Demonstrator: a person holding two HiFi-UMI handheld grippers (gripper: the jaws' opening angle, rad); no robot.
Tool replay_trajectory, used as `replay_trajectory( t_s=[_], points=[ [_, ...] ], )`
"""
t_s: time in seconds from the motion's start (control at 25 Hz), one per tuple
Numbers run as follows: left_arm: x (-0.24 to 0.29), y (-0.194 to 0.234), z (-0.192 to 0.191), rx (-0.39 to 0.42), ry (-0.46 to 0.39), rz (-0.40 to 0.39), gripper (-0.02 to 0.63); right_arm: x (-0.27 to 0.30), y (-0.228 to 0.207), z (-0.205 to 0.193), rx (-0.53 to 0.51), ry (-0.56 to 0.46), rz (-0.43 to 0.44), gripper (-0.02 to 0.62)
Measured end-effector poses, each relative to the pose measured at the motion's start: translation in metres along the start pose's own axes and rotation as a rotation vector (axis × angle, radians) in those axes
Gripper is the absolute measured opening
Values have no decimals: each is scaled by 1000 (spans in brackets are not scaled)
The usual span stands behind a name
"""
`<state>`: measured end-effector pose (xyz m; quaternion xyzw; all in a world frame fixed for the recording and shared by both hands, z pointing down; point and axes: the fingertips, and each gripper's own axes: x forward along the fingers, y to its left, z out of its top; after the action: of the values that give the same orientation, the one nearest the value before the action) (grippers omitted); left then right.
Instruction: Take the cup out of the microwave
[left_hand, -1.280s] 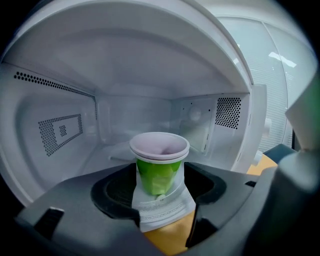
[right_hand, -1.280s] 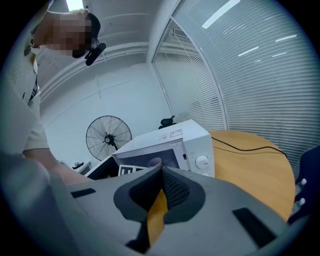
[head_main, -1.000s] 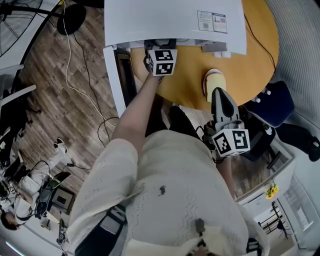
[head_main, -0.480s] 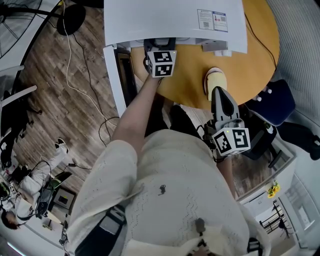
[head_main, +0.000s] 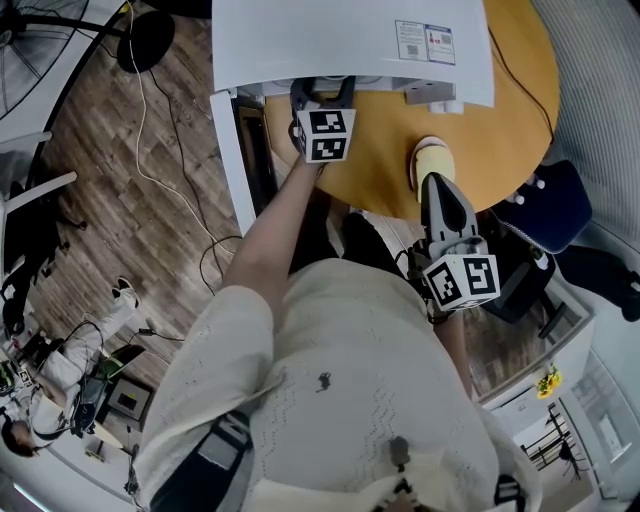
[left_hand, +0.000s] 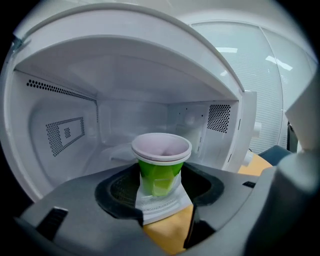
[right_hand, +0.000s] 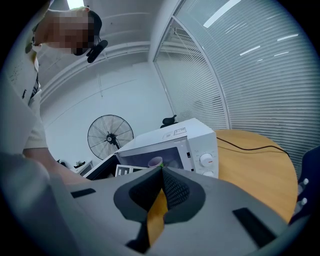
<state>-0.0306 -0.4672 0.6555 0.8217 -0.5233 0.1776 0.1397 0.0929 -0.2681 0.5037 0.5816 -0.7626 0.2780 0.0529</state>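
Right hand-held gripper close to the body, above the counter's near edge; jaws pressed together, nothing between them; left hand-held gripper farther out, reaching into the open microwave; jaws spread wide; green cup with a pale rim upright between them inside the microwave, pads apart from its sides; door swung open at left

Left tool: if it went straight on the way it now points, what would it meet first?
The green cup, which stands inside the open microwave directly ahead, between the left tool's open jaws. Depth is unclear, but nothing shows in front of it.
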Motion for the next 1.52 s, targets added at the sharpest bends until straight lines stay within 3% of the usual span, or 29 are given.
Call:
replay_trajectory(
  t_s=[1.52],
  points=[
    [-96,-52,-4,56,-41,-98,282,-27,14,-7,-41,-11,52,9]
  ],
)
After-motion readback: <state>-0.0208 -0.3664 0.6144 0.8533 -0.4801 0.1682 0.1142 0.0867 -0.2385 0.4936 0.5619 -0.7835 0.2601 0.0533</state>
